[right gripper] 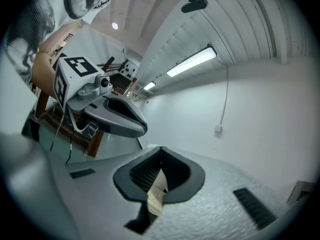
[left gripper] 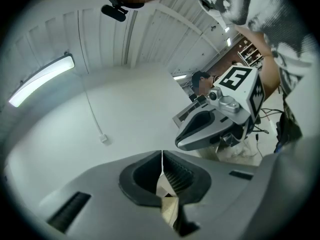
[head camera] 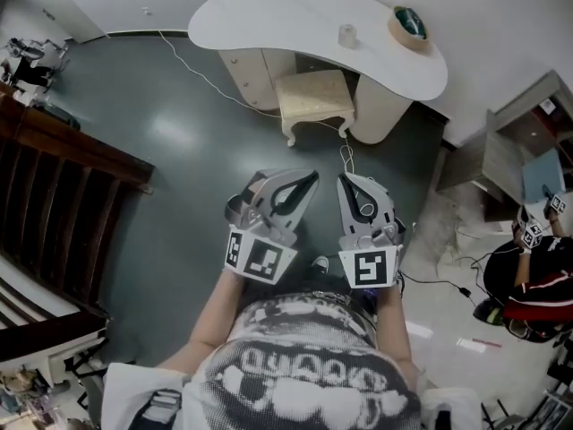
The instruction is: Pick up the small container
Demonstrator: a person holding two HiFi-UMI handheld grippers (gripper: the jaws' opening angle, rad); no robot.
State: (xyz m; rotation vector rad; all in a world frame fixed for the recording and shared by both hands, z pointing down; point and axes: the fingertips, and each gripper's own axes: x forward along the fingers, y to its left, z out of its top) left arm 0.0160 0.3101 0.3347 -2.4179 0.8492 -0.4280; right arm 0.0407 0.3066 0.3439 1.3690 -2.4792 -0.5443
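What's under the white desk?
A cream stool stands at the front edge of the white desk, between two beige pedestals. The desktop covers whatever lies further back beneath it. On top are a small container and a tape roll.

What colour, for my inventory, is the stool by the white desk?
The stool is cream; head view.

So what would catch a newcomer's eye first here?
The left gripper and right gripper, both shut and empty, sit side by side over the dark floor at centre. Beyond them stands a curved white table bearing a small container and a tape roll, with a cream stool partly under it.
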